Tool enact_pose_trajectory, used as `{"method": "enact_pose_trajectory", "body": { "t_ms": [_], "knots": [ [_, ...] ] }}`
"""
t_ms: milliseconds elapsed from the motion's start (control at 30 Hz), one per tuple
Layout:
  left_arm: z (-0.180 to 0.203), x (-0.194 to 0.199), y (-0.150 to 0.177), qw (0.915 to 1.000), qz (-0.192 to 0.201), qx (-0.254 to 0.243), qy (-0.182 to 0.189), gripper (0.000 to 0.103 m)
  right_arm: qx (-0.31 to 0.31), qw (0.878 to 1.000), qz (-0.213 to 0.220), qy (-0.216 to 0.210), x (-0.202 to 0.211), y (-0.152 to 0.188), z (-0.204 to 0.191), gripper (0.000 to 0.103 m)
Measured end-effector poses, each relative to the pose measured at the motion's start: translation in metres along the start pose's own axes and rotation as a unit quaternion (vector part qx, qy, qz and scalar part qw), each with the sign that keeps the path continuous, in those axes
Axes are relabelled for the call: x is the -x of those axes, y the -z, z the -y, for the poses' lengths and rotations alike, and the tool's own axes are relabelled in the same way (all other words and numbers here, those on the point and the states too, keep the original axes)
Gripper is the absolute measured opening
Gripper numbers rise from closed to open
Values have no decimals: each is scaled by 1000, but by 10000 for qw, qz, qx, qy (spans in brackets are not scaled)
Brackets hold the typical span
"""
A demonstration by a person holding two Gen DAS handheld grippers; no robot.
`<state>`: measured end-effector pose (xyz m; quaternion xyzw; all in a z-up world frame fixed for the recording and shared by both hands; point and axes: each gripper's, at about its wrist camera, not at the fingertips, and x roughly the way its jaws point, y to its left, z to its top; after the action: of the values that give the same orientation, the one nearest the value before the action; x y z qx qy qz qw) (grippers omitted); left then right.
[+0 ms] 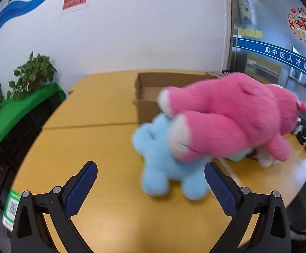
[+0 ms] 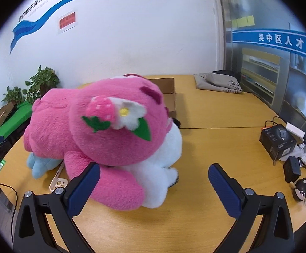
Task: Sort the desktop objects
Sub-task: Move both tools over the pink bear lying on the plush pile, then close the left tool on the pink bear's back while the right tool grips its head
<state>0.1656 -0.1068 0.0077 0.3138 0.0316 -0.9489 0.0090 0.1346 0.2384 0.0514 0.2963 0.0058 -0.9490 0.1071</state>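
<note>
Your yellow table [image 2: 216,147] carries everything, and the open cardboard box [image 1: 150,88] stands at its far side, at about 12 o'clock from your left gripper. I judge that the box is the place where the toys must go, because its flaps are open and it stands near the pile.

Next in size is the pink plush bear [image 2: 102,130]. It lies on top of the other toys, not on the table itself. Its long axis runs almost across the left wrist view: the two white-soled feet point to about 9 o'clock and the head is at 3 o'clock. In the right wrist view the head faces you, with the strawberry and flower ornament on it.

Under the bear, the white plush toy [image 2: 161,164] sits at the head end, and the light blue plush toy [image 1: 165,162] sits at the feet end. Both are pressed down by the bear, so I think you should lift the bear first.

A phone case [image 2: 58,179] lies flat on the table just beside the blue toy.

Your left gripper [image 1: 150,181] is wide apart and holds nothing; the blue toy lies just past its right pad. Your right gripper [image 2: 154,181] is also spread wide and empty; its left finger [image 2: 83,187] is just at the bear's arm, but I cannot tell if it touches.
</note>
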Motion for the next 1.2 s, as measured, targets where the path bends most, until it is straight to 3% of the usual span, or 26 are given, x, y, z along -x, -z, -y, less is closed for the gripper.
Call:
{"method": "enact_pose_trajectory", "body": {
  "t_ms": [200,367,500,900,1200],
  "knots": [
    [67,11,8,9996,101,242,137,103,-23,9999,-77,72,6,0,-15,103],
    [95,10,-2,9990,-19,298,329,103,-133,9996,-34,260,18,-1,-22,103],
    [110,15,-10,9992,136,101,372,103,-104,9991,71,416,26,-1,-30,103],
    [112,-1,-24,9973,213,291,643,103,40,9978,75,661,23,-10,-37,103],
    [108,-10,-36,9966,200,323,737,103,-23,9991,-22,430,4,-11,-34,103]
  ]
}}
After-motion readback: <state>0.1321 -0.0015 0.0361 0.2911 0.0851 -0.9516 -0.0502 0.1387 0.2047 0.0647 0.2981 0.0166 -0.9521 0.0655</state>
